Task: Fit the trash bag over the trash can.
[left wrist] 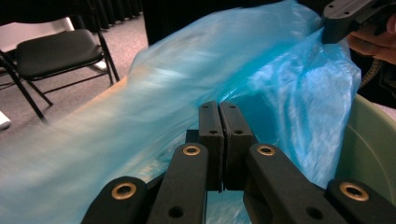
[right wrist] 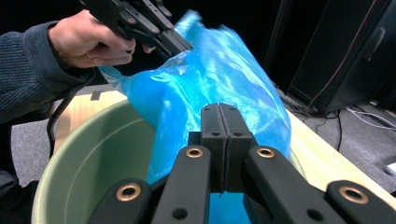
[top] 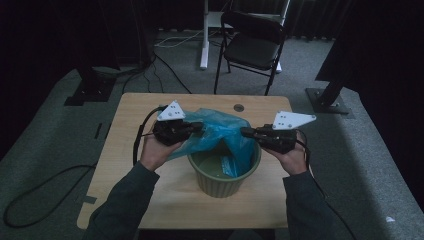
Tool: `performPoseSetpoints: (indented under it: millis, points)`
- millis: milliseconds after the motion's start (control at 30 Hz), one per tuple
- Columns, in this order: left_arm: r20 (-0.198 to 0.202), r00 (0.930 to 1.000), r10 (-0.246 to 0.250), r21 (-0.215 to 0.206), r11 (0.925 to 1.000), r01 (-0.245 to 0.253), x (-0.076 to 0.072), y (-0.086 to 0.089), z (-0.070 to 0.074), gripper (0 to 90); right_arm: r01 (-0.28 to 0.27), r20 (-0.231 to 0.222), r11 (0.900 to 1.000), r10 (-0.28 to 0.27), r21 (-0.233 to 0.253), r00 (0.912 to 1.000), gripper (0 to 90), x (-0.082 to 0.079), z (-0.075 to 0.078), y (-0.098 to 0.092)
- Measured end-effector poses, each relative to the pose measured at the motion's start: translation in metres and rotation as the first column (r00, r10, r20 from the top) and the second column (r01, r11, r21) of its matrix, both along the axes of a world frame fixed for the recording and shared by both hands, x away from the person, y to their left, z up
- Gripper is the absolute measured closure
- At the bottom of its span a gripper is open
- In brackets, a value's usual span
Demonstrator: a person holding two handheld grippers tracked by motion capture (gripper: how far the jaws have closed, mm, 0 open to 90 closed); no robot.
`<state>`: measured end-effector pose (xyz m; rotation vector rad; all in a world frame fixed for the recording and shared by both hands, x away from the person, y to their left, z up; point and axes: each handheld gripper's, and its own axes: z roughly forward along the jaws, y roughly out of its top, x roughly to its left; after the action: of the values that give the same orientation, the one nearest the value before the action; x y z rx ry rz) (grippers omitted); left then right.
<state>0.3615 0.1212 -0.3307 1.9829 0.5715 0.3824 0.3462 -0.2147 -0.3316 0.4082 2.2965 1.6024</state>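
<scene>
Both the left hand-held gripper (top: 200,127) and the right hand-held gripper (top: 246,132) are clamping a thin, crinkly blue plastic bag (top: 220,131). The bag is draping into a round, ribbed green pot (top: 220,184) on the wooden surface (top: 135,107).

Both grippers pinching blue bag (top: 220,131) over green pot (top: 225,175), wooden table (top: 130,112)

No text, label, brand, number or sign is being shown legibly in any of the three views.
</scene>
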Motion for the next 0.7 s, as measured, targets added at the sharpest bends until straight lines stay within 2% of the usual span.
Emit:
performPoseSetpoints:
  millis: [233, 467, 700]
  points:
    - [-0.002, 0.9995, 0.032, -0.012, 0.9994, -0.032, 0.002, 0.011, 0.001, 88.5, 0.031, -0.006, 1.0, -0.031, -0.003, 0.9995, 89.6, 0.0, -0.002, -0.009]
    - [-0.024, 0.9979, 0.06, -0.03, 0.9977, -0.06, 0.006, 0.023, 0.0, 89.3, 0.049, -0.02, 0.999, -0.049, -0.004, 0.9986, 89.6, 0.001, -0.007, -0.016]
    - [-0.012, 0.9965, 0.082, -0.013, 0.9965, -0.083, 0.005, 0.024, 0.001, 89.5, 0.066, -0.02, 0.998, -0.067, -0.014, 0.9976, 89.7, 0.002, -0.007, -0.017]
